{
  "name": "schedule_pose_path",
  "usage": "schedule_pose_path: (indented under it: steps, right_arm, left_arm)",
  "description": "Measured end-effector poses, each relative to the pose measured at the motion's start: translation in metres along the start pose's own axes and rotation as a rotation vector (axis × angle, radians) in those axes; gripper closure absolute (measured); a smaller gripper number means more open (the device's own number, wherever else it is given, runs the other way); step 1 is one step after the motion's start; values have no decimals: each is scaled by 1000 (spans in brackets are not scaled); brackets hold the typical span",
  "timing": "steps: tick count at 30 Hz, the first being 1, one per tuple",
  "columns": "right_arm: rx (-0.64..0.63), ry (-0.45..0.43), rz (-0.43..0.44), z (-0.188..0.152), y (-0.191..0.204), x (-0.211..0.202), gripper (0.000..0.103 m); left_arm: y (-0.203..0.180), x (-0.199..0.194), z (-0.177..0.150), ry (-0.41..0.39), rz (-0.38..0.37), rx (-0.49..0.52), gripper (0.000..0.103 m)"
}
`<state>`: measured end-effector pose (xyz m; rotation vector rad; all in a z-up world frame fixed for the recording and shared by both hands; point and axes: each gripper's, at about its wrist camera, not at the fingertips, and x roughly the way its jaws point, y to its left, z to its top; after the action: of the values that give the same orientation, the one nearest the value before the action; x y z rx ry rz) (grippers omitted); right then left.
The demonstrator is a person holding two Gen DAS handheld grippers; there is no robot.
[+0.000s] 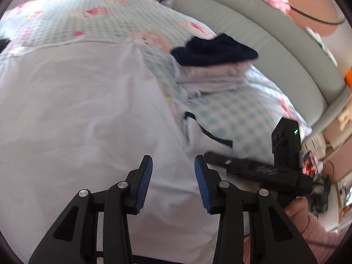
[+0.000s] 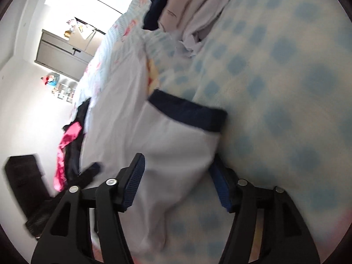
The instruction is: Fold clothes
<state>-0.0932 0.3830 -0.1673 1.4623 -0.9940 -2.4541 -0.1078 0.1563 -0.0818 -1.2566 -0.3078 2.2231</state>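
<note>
Bedding in blue check carries a white garment. Only the left view shows folded clothes at one o'clock; only the right shows a pink cloth at nine. Both claws, left and right, stand parted over the white cloth.

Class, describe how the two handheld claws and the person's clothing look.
Both the left claw and right claw have black angular frames, silver rivets and ribbed blue pads. The right one's body shows a green light. The sleeve is fuzzy pink.

Bright daylight, motion blur, fisheye edges
</note>
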Motion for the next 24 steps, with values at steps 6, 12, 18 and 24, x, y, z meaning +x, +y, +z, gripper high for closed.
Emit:
schedule_pose_path:
  steps: [6,12,18,24]
  right_arm:
    - [-143,-140,-87,-7,23,-34,101]
    - [-184,-186,-160,-17,15,-54,101]
    - [23,-81,56,-11,-25,-50,76]
    - [117,-37,164,6,-26,-16,45]
  left_arm:
    - [3,5,2,35,5,22,63]
    - [-18,22,2,62,-4,56,60]
    - [-10,18,-6,74,-6,27,59]
    - [5,17,-7,77,-12,-21,58]
